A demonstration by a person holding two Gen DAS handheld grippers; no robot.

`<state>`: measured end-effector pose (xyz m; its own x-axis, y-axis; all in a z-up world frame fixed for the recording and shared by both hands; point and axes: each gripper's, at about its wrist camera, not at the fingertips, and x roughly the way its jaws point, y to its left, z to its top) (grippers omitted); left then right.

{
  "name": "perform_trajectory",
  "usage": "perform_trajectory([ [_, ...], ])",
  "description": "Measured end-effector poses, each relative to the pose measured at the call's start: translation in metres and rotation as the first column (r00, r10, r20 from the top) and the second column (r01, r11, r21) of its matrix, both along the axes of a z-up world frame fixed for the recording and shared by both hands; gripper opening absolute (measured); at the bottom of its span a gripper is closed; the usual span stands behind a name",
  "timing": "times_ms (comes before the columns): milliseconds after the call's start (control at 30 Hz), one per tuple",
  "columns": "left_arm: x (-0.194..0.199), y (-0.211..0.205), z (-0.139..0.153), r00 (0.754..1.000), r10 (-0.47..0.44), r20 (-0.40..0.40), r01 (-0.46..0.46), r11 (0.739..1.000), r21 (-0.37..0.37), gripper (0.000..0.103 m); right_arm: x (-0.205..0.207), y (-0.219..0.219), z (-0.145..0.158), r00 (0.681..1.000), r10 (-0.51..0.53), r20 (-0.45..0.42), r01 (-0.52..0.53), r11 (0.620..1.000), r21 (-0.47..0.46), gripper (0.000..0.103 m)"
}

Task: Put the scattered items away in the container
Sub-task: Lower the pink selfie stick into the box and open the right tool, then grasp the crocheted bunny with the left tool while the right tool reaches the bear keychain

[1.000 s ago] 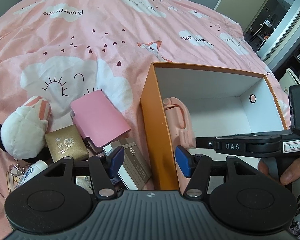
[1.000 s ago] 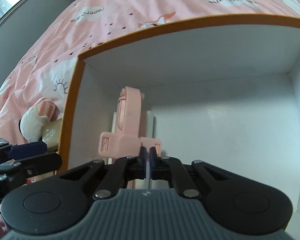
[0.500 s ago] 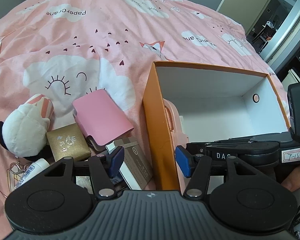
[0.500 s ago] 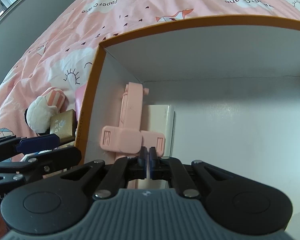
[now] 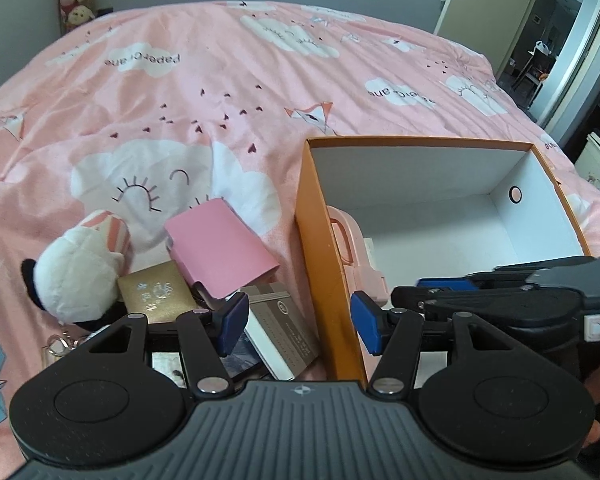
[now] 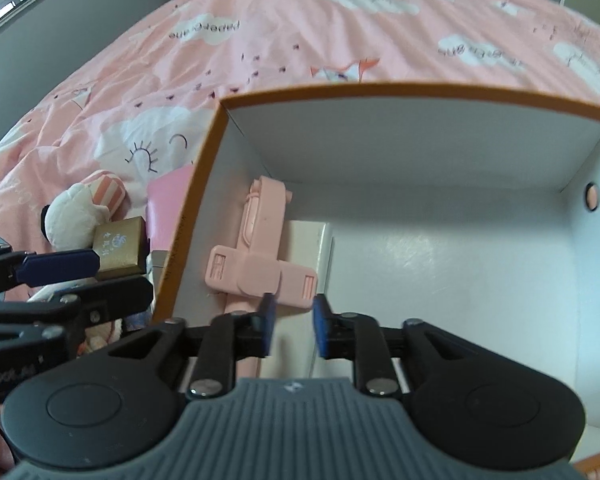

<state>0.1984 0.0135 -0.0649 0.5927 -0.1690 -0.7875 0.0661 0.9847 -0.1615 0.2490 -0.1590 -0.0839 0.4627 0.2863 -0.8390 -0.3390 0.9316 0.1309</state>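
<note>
Inside, box: orange cardboard box (image 6: 188, 216) with smooth white walls and floor, sitting on the bed; its near edge is cut off by the gripper bodies.
Pink holder: matte pink plastic holder (image 6: 260, 248), cross-shaped, lies against the box's left wall on a flat white card (image 6: 304, 240); the wall hides most of it from the left wrist view.
Right gripper: right gripper (image 6: 292, 324) jaws have just been opening, blue pads parted just short of the holder, gripping nothing.
Left gripper: left gripper (image 5: 296, 320) released, straddling the box's left wall.
Clutter: fuzzy plush toy (image 5: 76, 276), gold embossed box (image 5: 156, 296), pink wallet (image 5: 216, 248), brown booklet (image 5: 284, 328), partly overlapped.
Bed: wrinkled pink quilt (image 5: 220, 100) with cloud prints.
</note>
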Motion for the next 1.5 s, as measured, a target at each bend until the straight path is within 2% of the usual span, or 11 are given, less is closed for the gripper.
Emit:
perform_trajectory([
  [67,-0.004,0.000,0.003,1.000,0.003,0.012,-0.004,1.000,0.008,0.066,-0.009,0.001,0.006,1.000,-0.001,0.031,0.002,1.000,-0.007,0.027],
  [267,-0.016,0.000,0.011,0.999,0.012,0.037,-0.013,1.000,0.027,0.066,-0.038,0.003,0.025,0.990,-0.023,0.141,0.025,1.000,-0.010,0.036],
  [667,-0.047,0.006,0.028,0.996,0.009,0.093,-0.013,0.999,0.041,0.066,-0.090,0.008,0.046,0.944,-0.077,0.322,0.054,0.995,0.078,0.042],
  [867,-0.062,0.013,0.031,0.994,0.020,0.106,-0.027,0.997,0.066,0.066,-0.108,0.017,0.044,0.936,-0.044,0.348,0.013,0.996,0.090,0.044],
  [1033,-0.075,0.026,0.028,0.996,0.012,0.085,-0.017,0.998,0.054,0.066,-0.119,0.023,0.040,0.934,0.001,0.358,-0.042,0.993,0.107,0.047],
  [1367,-0.103,0.055,0.018,0.999,0.010,0.034,-0.012,0.998,0.068,0.066,-0.142,0.052,0.028,0.949,0.141,0.283,-0.171,0.982,0.085,0.047],
  [1500,-0.110,0.064,0.014,1.000,0.005,0.008,-0.005,0.998,0.061,0.066,-0.147,0.061,0.021,0.954,0.186,0.237,-0.214,0.972,0.098,0.043],
])
